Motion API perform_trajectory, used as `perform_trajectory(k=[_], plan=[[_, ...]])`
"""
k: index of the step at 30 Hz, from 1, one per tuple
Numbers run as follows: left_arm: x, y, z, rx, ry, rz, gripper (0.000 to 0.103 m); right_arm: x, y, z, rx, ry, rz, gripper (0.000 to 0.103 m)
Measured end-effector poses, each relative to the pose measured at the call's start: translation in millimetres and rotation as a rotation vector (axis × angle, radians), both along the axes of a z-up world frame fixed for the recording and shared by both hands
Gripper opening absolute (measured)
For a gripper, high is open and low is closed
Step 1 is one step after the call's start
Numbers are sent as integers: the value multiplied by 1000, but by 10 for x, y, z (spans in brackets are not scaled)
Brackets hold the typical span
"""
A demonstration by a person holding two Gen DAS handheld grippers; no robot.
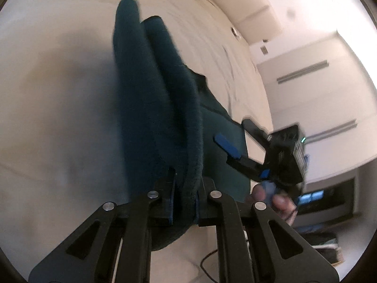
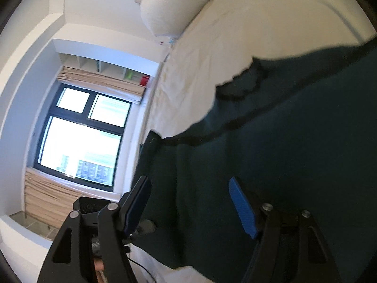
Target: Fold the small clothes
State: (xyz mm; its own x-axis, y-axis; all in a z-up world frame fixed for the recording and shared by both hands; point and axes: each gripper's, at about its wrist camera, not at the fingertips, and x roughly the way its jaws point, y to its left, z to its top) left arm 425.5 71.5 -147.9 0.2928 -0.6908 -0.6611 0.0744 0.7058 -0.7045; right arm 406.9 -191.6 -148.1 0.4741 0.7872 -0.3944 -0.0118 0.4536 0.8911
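A dark teal garment hangs folded in thick layers over the cream bed sheet. My left gripper is shut on the garment's thick folded edge, the cloth bunched between its jaws. My right gripper is open, its blue pads spread wide over the flat part of the same garment. The right gripper also shows in the left wrist view, open beside the cloth, held by a hand.
A white pillow lies at the head of the bed. A window and shelves stand beyond the bed's edge. A dark cable runs over the sheet near me.
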Motion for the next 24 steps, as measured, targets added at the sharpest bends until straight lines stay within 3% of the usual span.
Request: perform_trajectory(k=[5, 10, 12, 14, 16, 19, 24], plan=[[-32, -792, -197, 73, 4, -90, 10, 180, -36, 46, -4, 12, 68, 80], [-126, -1100, -330, 146, -12, -131, 10, 350, -17, 4, -64, 39, 81, 79], [-111, -1136, -319, 149, -20, -131, 10, 386, -19, -38, -97, 45, 73, 68], [-125, -1214, -303, 150, -22, -129, 10, 427, -32, -124, -117, 75, 65, 42], [-140, -1245, -296, 155, -26, -131, 10, 440, -64, -200, -136, 101, 49, 26], [-191, -1298, -265, 165, -32, -140, 10, 409, -140, -198, -163, 90, 36, 17], [-232, -1545, -165, 173, -52, -183, 10, 339, -452, -156, -206, 98, 34, 15]])
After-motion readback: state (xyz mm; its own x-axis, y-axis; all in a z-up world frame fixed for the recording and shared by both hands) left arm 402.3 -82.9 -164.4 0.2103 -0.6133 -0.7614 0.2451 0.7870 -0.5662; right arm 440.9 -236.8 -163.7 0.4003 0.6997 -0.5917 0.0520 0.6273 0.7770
